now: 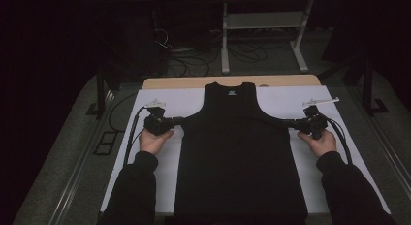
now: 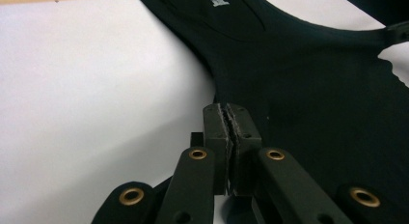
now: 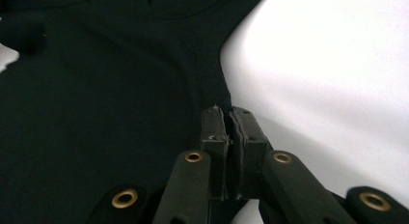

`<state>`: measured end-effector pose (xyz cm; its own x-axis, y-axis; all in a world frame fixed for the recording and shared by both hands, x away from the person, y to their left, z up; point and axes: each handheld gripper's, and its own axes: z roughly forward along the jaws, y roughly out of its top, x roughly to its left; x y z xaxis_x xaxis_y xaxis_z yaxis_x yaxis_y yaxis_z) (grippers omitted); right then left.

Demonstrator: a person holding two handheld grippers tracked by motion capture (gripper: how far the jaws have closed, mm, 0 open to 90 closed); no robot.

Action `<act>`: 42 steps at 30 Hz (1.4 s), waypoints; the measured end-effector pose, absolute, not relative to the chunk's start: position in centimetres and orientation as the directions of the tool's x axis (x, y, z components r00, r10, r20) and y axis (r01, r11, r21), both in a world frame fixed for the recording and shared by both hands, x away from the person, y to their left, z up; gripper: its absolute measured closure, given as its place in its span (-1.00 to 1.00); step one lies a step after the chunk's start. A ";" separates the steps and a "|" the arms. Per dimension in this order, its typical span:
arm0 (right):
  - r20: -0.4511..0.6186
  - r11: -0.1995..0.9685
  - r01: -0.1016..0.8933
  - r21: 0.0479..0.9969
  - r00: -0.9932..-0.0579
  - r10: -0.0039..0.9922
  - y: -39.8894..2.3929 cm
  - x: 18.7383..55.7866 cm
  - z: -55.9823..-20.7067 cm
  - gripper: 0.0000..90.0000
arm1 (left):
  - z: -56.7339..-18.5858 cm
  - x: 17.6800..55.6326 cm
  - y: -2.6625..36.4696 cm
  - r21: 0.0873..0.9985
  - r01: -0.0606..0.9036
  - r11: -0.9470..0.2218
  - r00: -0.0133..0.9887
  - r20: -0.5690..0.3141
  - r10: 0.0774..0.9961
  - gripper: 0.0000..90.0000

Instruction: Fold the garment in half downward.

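Here, black tank top [image 1: 240,152] flat between 2 tongs, left tongs [image 1: 180,120] and right tongs [image 1: 286,121] clenched on its underarm edges.

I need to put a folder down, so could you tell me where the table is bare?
The white sheet is bare left of the black tank top and right of it, beyond each claw. The middle, under the top, is covered.

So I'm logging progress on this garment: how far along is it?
Done: the black tank top lies flat on the white table. In hand: the left gripper and right gripper pinch its side edges below the armholes. Left: no fold is made yet.
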<state>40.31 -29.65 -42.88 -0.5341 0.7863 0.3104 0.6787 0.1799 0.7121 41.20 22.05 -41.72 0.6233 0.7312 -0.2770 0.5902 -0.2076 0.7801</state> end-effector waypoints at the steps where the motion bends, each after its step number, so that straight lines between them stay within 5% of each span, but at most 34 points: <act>1: 0.311 0.179 0.676 0.715 -0.536 0.785 -29.6 40.2 -42.8 0.86 | -41.8 41.0 22.1 0.782 0.590 -0.202 0.623 -0.282 0.730 0.93; 42: 0.368 0.111 0.650 0.751 -0.553 0.747 -30.9 35.4 -40.8 0.85 | -40.7 37.3 23.1 0.799 0.578 -0.167 0.650 -0.326 0.686 0.93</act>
<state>35.44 -30.89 -40.83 -0.5533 0.7472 0.3681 0.6504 0.1115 0.7513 37.33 23.07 -40.66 0.6502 0.6861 -0.3263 0.5776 -0.1673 0.7990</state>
